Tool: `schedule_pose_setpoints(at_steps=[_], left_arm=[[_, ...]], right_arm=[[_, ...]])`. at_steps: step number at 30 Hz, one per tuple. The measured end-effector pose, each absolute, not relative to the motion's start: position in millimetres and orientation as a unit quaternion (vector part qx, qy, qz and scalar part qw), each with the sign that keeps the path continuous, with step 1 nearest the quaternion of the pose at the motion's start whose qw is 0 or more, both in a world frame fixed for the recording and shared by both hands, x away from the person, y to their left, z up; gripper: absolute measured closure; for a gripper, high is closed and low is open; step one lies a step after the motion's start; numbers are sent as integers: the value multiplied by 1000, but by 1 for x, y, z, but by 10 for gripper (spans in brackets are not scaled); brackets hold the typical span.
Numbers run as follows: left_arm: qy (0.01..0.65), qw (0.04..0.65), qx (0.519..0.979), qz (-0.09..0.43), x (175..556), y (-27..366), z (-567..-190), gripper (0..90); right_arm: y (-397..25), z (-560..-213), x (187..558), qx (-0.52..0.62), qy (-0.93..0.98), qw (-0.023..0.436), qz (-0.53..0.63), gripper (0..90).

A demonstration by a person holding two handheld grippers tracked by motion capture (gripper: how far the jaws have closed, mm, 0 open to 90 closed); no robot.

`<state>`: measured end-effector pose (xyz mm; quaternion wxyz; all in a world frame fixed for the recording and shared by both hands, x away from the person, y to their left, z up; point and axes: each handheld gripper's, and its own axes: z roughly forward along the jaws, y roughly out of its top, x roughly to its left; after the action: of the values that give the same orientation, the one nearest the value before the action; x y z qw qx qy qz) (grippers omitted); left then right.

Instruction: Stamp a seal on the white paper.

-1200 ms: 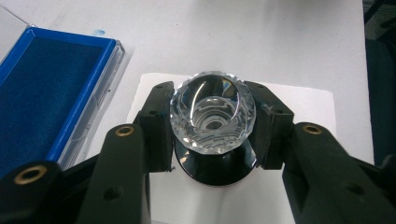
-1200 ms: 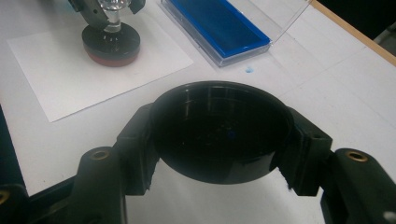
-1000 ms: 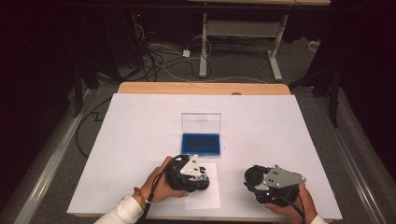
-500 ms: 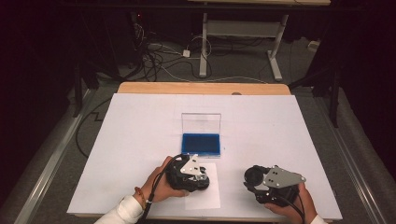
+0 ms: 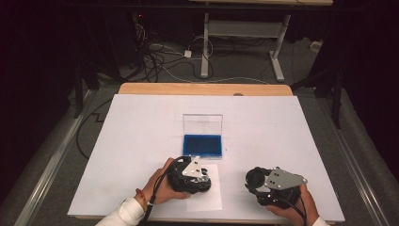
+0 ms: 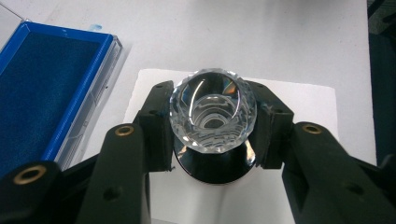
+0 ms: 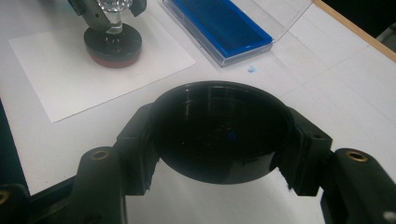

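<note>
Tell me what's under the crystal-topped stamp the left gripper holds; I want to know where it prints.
The stamp, clamped in the left gripper, stands with its dark round base on a white paper sheet lying on the table. Any print beneath the base is covered.

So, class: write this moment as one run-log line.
left gripper: shut on crystal-knobbed stamp, over paper sheet | right gripper: shut on black round cap | blue-lined case: open
</note>
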<state>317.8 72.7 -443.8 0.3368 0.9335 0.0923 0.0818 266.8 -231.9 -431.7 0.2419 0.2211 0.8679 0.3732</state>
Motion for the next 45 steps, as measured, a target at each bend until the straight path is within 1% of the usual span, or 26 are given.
schedule_pose_setpoints(at_steps=[19,45], left_arm=[[90,343,929,101,312,74,-447,548],[92,349,928,93,314,75,-449,547]], right_arm=[[-233,-432,267,225,866,241,375,387],[-233,-432,272,229,866,236,376,387]])
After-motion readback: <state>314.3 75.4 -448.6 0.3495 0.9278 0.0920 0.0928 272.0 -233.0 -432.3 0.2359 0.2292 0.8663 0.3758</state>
